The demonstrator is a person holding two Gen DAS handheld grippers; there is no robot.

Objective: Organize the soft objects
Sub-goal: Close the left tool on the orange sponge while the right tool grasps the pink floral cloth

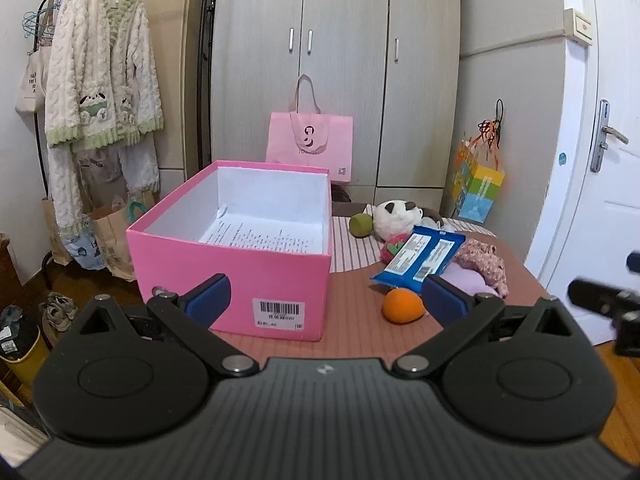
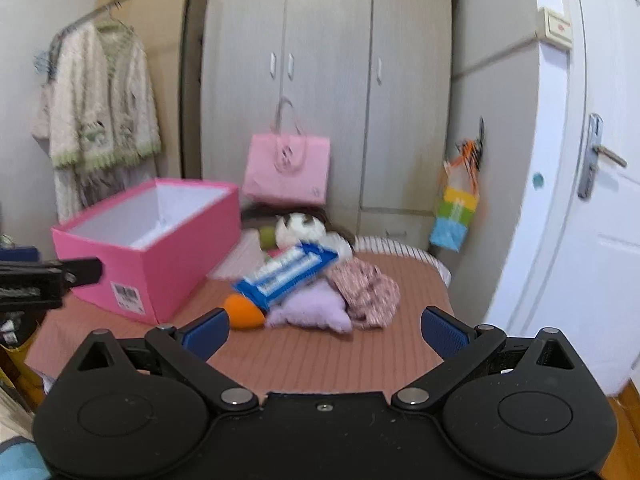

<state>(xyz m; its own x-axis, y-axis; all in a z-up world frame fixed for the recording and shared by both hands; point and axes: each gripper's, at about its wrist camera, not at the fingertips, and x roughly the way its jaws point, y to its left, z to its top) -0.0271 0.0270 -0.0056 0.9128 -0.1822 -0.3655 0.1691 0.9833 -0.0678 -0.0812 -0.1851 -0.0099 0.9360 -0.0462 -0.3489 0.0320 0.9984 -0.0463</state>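
I have the pink box (image 1: 230, 280) standing open at centre left of the left view, lid off and mouth up, so soft things can drop straight in; only a printed sheet lies on its floor so far. The pile waits to its right on the brown mat (image 1: 352, 320): orange plush (image 1: 402, 306) nearest me, a blue wipes pack (image 1: 420, 258) lying across a lilac cloth (image 2: 310, 308) and a floral fabric (image 2: 368, 292), with the panda plush (image 1: 396, 218) and a green ball (image 1: 360, 225) behind.

My left tongs (image 1: 326, 302) hang spread wide and hold nothing, fronting the box wall. My right tongs (image 2: 326, 330) are equally wide and empty, aimed low at the pile, I judge to take the orange plush or lilac cloth first. That view is blurred, so which one I cannot say.
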